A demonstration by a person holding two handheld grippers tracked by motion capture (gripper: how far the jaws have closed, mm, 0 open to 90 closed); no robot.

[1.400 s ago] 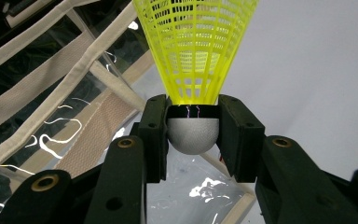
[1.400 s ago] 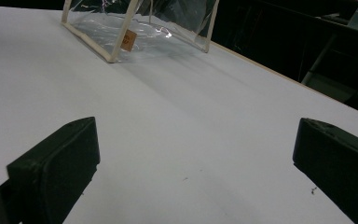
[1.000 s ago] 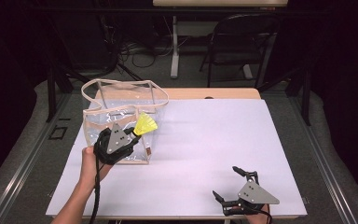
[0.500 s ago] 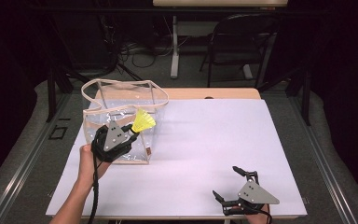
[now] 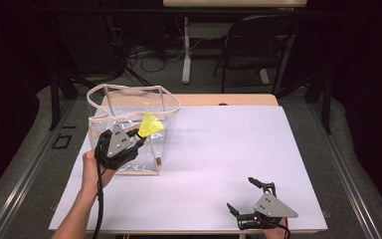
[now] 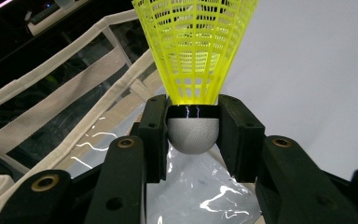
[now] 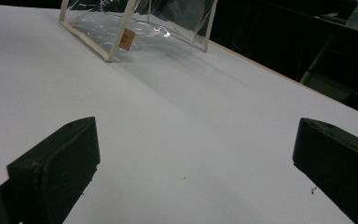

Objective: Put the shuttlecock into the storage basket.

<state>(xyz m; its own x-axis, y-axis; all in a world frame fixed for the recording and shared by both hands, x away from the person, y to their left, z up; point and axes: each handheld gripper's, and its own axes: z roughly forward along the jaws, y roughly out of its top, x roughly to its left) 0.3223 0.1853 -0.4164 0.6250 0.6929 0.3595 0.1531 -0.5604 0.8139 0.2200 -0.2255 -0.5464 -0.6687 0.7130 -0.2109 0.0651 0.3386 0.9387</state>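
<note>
Jaws of the left gripper (image 6: 193, 135) are clamped tight on the grey rounded cork of a yellow shuttlecock (image 6: 195, 56), one black pad on each side of it, with the mesh skirt fanning up and away from the pads. In the high view that left gripper (image 5: 138, 141) sits above the near right part of a clear plastic tote bag (image 5: 129, 117) with cream fabric trim, and the shuttlecock (image 5: 150, 124) pokes out over the bag's open top, skirt angled up and to the right. The person's left hand (image 5: 92, 169) wraps the gripper body from below, cable trailing down the forearm. The right gripper (image 5: 246, 196) is way over at the near right edge of the white table (image 5: 229, 149), well apart from the bag, jaws spread wide with nothing between them, just bare tabletop. From the right gripper view the bag (image 7: 135, 23) stands farther off, with a small orange tag (image 7: 127, 39) on its corner seam. Behind the table there's a black folding chair (image 5: 251, 45) on the grey floor.
</note>
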